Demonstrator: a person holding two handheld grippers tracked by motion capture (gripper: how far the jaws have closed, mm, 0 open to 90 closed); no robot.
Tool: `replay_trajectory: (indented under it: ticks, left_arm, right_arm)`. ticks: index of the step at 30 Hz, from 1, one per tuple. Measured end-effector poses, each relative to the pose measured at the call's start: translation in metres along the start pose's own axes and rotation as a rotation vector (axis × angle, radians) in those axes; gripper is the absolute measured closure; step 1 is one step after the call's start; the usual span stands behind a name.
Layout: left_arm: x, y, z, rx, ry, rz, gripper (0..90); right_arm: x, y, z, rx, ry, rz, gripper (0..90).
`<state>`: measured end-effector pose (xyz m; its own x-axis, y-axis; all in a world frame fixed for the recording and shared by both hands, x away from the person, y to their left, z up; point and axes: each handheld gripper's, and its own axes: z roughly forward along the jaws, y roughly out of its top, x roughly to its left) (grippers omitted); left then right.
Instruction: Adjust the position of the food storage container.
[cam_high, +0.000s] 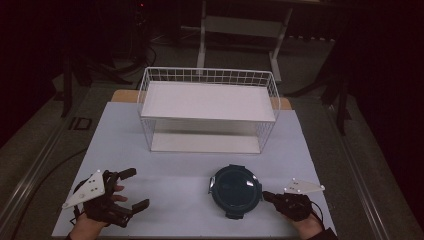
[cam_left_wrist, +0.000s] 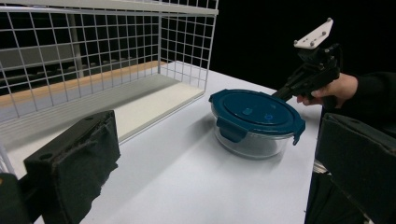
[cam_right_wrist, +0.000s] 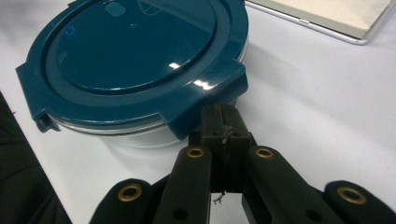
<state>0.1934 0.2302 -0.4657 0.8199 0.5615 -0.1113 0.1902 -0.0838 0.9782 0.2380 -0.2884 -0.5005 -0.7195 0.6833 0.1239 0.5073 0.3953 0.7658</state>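
A round clear container with a dark blue clip-on lid (cam_high: 236, 189) (cam_left_wrist: 254, 112) (cam_right_wrist: 130, 56) sits on the white table near its front edge. My right gripper (cam_high: 266, 195) (cam_right_wrist: 223, 126) is shut, and its tips rest against the lid's clip flap (cam_right_wrist: 210, 100) on the container's right side. In the left gripper view that right gripper (cam_left_wrist: 286, 91) reaches the lid's far rim. My left gripper (cam_high: 139, 188) lies at the front left, open, with nothing between its pads (cam_left_wrist: 74, 158). It points toward the container from well to its left.
A white wire basket rack (cam_high: 207, 71) (cam_left_wrist: 93, 46) with an upper and a lower white shelf stands at the back middle of the table (cam_high: 115, 145). The lower shelf's board (cam_right_wrist: 327, 14) lies just beyond the container. Dark floor and furniture legs surround the table.
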Motion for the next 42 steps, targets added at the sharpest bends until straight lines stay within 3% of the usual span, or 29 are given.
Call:
replay_trajectory:
  ticks: [8, 34, 42]
  left_arm:
    - [-0.001, -0.001, 0.003, 0.009, -0.007, -0.001, 0.0]
    - [0.000, -0.003, 0.005, 0.023, -0.021, -0.007, 0.0]
    - [-0.001, -0.003, 0.006, 0.035, -0.026, -0.001, 0.0]
  right_arm:
    - [0.001, 0.006, 0.007, -0.011, 0.011, 0.014, 90.0]
    - [0.031, 0.046, 0.060, 0.009, 0.139, -0.074, 90.0]
    - [0.038, 0.057, 0.076, 0.005, 0.151, -0.093, 90.0]
